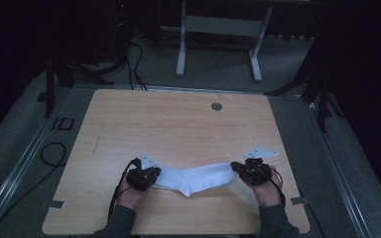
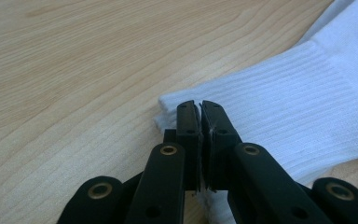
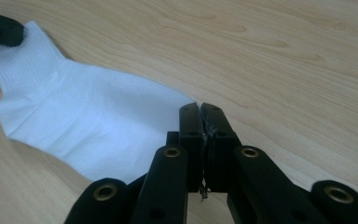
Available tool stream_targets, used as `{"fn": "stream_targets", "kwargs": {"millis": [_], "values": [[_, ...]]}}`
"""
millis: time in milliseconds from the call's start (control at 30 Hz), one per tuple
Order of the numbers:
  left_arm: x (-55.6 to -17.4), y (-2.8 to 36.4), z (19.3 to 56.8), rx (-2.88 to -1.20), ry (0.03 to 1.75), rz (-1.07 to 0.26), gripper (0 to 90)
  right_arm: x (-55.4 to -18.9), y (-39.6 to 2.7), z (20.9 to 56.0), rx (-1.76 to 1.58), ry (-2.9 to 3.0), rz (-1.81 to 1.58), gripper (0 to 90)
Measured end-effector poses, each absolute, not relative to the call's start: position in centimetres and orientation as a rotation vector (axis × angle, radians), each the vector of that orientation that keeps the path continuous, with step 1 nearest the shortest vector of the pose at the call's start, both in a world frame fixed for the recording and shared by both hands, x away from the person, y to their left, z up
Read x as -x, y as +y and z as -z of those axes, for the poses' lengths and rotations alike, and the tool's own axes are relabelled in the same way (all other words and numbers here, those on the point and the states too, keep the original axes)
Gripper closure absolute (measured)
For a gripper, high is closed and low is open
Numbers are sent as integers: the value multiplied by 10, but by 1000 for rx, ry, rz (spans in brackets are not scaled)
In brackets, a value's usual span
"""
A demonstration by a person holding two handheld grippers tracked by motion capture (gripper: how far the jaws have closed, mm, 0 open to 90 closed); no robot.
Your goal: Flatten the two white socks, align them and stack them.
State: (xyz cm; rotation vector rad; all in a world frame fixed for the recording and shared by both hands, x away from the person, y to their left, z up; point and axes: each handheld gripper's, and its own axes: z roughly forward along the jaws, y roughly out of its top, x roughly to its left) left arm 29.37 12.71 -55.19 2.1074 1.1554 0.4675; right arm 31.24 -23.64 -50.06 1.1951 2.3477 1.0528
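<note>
A white sock [image 1: 193, 178] lies stretched across the near part of the wooden table [image 1: 178, 124], sagging in the middle. My left gripper [image 1: 155, 175] is shut on its ribbed cuff [image 2: 298, 107]; the jaws [image 2: 199, 105] meet at the cuff's corner with fabric between them. My right gripper [image 1: 234, 167] is shut on the toe end, where its jaws [image 3: 199, 108] pinch the edge of the smooth foot part [image 3: 98, 121]. The left gripper's black tip [image 3: 0, 28] shows at the far cuff. A hand holds each gripper from the table's near edge.
A round metal grommet [image 1: 216, 106] sits in the tabletop near its far edge. Tape marks lie at the near corners [image 1: 56, 204] [image 1: 299, 201]. Beyond the table stand a white desk frame [image 1: 218, 25] and cables on the floor [image 1: 54, 153].
</note>
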Motion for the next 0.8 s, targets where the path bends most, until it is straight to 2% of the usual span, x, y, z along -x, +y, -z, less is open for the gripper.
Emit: {"fn": "stream_targets", "kwargs": {"millis": [367,600,667,800], "values": [[-295,127,553,-2103,1155,-468,857,-329,-238,541,-1288,2381,-983,858],[-296,126,553,-2098,1152,-478,854,-331,-236,547,-1288,2386,-977,817],[-296,126,553,-2099,1152,-481,849,-332,-236,547,-1289,2384,-975,769],[-297,126,554,-2088,1152,-496,838,-331,-237,545,-1291,2365,-993,603]]}}
